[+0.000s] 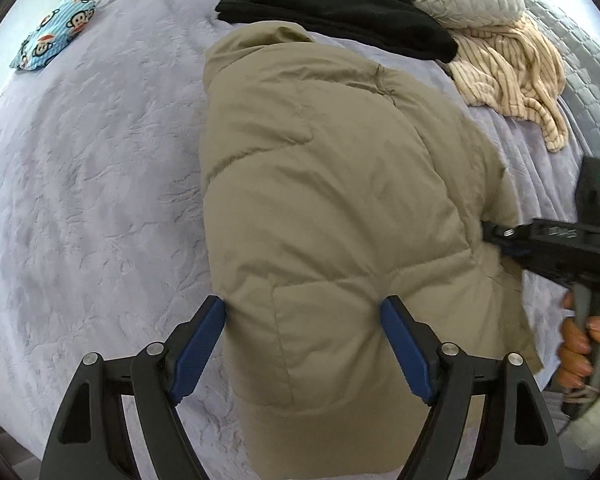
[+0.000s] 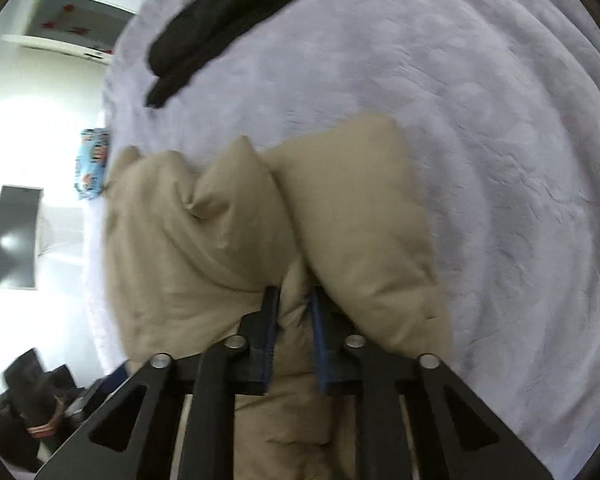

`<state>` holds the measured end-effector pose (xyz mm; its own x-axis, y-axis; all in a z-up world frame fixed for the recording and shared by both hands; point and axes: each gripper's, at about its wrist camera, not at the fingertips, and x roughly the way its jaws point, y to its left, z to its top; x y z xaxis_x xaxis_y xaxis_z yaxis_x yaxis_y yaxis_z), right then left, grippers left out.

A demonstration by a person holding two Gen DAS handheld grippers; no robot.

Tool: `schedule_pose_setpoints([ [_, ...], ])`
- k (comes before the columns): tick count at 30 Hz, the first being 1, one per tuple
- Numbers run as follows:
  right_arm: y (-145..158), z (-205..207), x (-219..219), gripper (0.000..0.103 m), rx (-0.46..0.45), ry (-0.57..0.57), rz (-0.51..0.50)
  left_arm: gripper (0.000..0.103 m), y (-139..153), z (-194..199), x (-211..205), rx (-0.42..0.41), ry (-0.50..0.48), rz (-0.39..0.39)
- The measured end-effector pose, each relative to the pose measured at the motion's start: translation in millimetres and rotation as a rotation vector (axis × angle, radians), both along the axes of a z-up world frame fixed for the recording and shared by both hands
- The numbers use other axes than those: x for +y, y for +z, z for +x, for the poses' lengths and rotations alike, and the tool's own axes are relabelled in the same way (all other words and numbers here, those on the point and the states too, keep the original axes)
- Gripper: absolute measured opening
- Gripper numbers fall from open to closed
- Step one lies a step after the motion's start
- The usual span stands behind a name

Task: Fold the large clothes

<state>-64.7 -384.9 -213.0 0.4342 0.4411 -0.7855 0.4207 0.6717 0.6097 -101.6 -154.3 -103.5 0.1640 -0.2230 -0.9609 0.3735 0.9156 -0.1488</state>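
Note:
A puffy beige jacket (image 1: 320,180) lies lengthwise on a lavender bed cover (image 1: 100,180), its collar at the far end. My left gripper (image 1: 302,312) hangs over the jacket's near part with its jaws wide apart; the left pad sits at the jacket's left edge, the right pad above its quilted surface. My right gripper (image 1: 488,234) comes in from the right, held by a hand (image 1: 580,344). In the right wrist view the right gripper (image 2: 294,300) is shut on a bunched fold of the jacket (image 2: 204,248), which bulges up on both sides of the fingers.
A folded black garment (image 1: 332,8) lies beyond the collar, with a cream striped garment (image 1: 508,68) and a grey pillow (image 1: 468,0) to its right. A blue monkey-print item (image 1: 52,32) sits at the far left. Bare bed cover (image 2: 480,120) spreads on either side of the jacket.

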Motion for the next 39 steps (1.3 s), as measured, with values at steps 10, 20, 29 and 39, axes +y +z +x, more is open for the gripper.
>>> schedule_pose_setpoints([
  [10, 30, -32, 15, 0.017, 0.003, 0.005, -0.063, 0.081, 16, -12, 13, -0.005, -0.032, 0.009],
  [20, 61, -92, 47, 0.039, -0.002, -0.079, -0.140, 0.103, 25, -24, 41, -0.049, -0.050, -0.005],
  [29, 61, -120, 72, 0.048, 0.027, -0.098, -0.182, 0.103, 26, -26, 62, -0.041, -0.065, -0.010],
  [39, 71, -100, 41, 0.084, 0.012, -0.040, -0.202, 0.103, 15, -7, 63, 0.015, -0.005, 0.014],
])
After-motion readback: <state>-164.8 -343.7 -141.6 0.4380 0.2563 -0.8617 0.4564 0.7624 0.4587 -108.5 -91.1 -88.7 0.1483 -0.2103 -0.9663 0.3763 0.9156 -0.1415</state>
